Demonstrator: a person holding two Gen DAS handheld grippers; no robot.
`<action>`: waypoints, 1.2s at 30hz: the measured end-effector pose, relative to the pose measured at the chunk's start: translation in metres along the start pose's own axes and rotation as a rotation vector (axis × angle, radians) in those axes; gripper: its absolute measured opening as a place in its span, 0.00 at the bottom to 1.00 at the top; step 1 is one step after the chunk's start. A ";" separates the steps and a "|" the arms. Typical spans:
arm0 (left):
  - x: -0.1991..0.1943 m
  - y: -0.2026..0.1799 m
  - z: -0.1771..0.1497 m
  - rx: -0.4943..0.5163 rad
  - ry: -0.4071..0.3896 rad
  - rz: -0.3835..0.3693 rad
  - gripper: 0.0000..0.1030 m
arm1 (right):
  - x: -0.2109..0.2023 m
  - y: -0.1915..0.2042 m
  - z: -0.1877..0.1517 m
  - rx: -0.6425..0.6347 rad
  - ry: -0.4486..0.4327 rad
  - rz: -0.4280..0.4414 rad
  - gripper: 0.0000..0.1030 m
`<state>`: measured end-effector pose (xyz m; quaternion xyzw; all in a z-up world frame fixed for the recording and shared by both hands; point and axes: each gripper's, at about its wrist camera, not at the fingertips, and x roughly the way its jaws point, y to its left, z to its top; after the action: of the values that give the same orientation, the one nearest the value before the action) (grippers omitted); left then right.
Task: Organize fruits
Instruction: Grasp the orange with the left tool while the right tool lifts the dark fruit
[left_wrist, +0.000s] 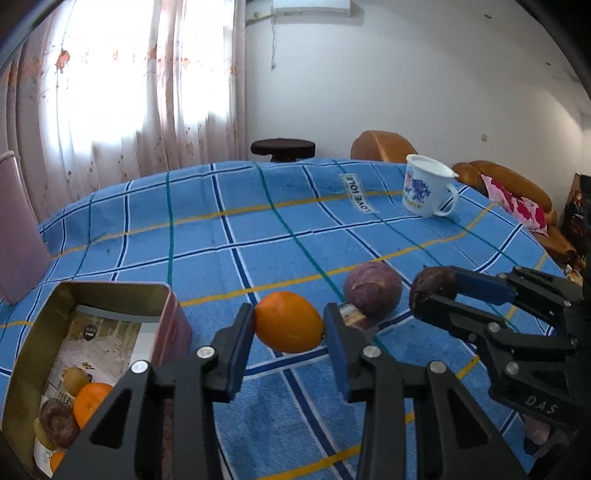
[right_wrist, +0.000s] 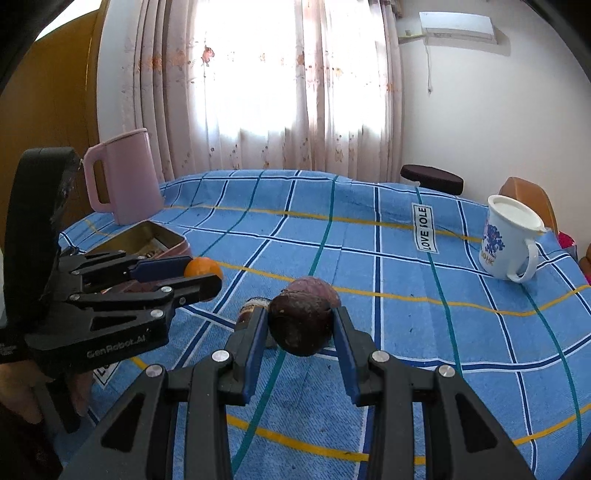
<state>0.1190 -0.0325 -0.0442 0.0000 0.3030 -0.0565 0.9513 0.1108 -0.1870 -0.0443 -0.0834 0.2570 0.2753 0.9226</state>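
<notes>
Carrying both fruits to the tin (left_wrist: 110, 332) works best one at a time: left gripper (left_wrist: 290, 326) pinches the orange (left_wrist: 288, 321), right gripper (right_wrist: 300, 325) clamps the dark fruit (right_wrist: 299, 325), both lifted above the cloth (left_wrist: 258, 236).

At centre frame the right gripper (right_wrist: 299, 332) clamps a dark brown fruit (right_wrist: 298, 325) above the blue checked tablecloth (right_wrist: 406, 332), while at left the left gripper (right_wrist: 199, 275) grips an orange (right_wrist: 201, 266) beside an open tin (right_wrist: 147, 240).
</notes>
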 end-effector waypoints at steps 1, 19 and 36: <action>-0.002 -0.002 0.000 0.004 -0.010 0.005 0.39 | -0.001 0.000 0.000 0.000 -0.005 0.001 0.37; -0.025 -0.007 -0.004 0.018 -0.131 0.056 0.39 | -0.019 0.003 -0.001 -0.015 -0.113 0.008 0.37; -0.041 -0.008 -0.009 0.016 -0.200 0.073 0.39 | -0.033 0.006 -0.005 -0.026 -0.193 0.006 0.37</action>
<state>0.0799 -0.0362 -0.0276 0.0128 0.2057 -0.0238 0.9782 0.0821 -0.1986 -0.0314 -0.0676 0.1634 0.2879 0.9412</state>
